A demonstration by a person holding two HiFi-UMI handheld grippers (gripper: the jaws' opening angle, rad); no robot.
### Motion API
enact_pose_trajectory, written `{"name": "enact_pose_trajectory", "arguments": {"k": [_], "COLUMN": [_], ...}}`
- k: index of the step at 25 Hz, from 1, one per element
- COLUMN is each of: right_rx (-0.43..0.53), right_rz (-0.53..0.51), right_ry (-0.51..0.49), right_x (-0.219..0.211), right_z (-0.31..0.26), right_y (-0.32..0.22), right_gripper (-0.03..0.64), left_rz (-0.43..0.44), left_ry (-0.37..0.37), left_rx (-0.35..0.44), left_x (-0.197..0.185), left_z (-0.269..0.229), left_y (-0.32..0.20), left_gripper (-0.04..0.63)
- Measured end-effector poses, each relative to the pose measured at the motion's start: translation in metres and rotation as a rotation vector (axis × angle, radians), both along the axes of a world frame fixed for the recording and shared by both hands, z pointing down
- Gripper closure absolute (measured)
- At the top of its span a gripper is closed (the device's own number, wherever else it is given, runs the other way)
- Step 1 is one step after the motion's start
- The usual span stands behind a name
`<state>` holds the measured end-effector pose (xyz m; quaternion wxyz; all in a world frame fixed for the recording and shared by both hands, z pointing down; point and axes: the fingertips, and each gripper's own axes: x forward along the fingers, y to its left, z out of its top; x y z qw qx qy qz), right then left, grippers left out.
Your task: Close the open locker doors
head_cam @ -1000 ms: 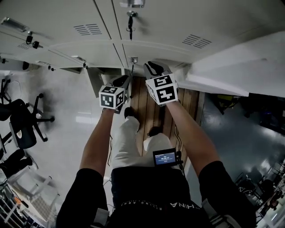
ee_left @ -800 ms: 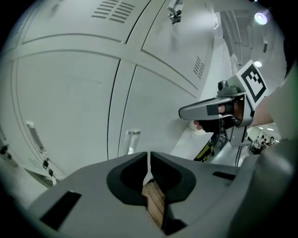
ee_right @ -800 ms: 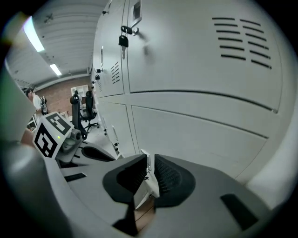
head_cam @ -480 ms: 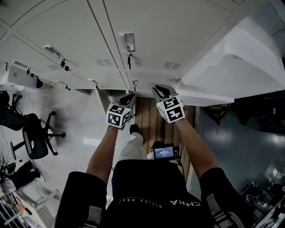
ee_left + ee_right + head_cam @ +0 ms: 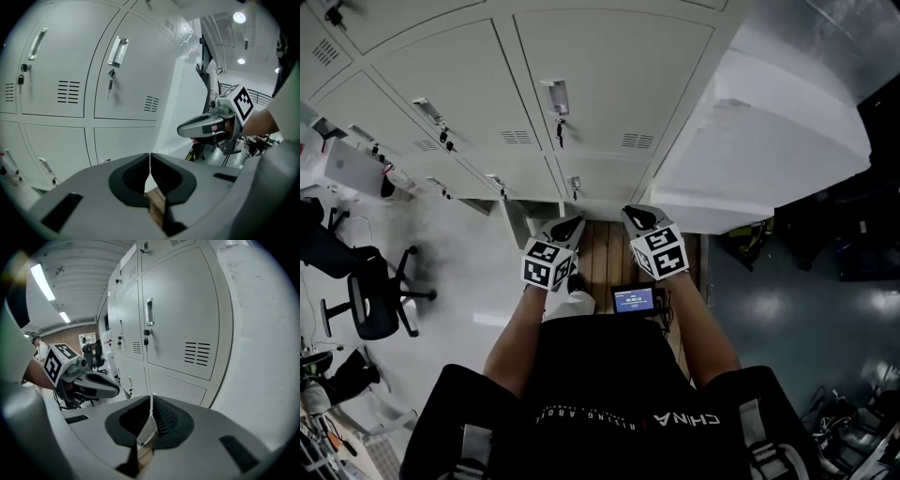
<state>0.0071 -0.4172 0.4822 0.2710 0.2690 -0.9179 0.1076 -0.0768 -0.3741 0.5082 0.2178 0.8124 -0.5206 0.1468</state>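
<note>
Grey lockers [image 5: 609, 80] fill the wall ahead, each door with a handle [image 5: 555, 97] and a hanging key. The low door [image 5: 605, 178] right in front of me is flush with its frame. Left of it, one low door [image 5: 514, 223] stands out from the row, seen edge-on. My left gripper [image 5: 572, 221] and right gripper [image 5: 630, 214] hang side by side just short of the lockers, touching nothing. Both are shut with nothing in them: the left gripper [image 5: 150, 157] has its tips together, and so does the right gripper [image 5: 152, 397].
A big white block [image 5: 759, 141] juts out on the right beside the lockers. Wooden floor boards [image 5: 605, 258] lie under my feet. An office chair [image 5: 370, 300] stands on the pale floor at the left. A small screen [image 5: 637, 300] hangs at my waist.
The view has risen and tilted up the locker wall. Bent legs seen earlier are now hidden under the torso. Both grippers have drawn nearer to the body and stay shut.
</note>
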Motion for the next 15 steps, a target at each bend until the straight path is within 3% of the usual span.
{"name": "enact_pose_trajectory", "arguments": {"k": [9,15], "right_rx": [-0.049,-0.109], "right_rz": [0.026,0.032], "right_ry": [-0.037,-0.065], "right_x": [0.069,0.1], "right_z": [-0.002,0.017], "right_y": [0.055,0.101], "right_gripper": [0.577,0.577], "left_rz": [0.025,-0.014], "left_ry": [0.011,0.0], "left_rx": [0.052,0.018], "left_x": [0.061,0.092], "left_z": [-0.024,-0.016], "left_y": [0.061,0.134], "left_gripper": [0.571,0.571]}}
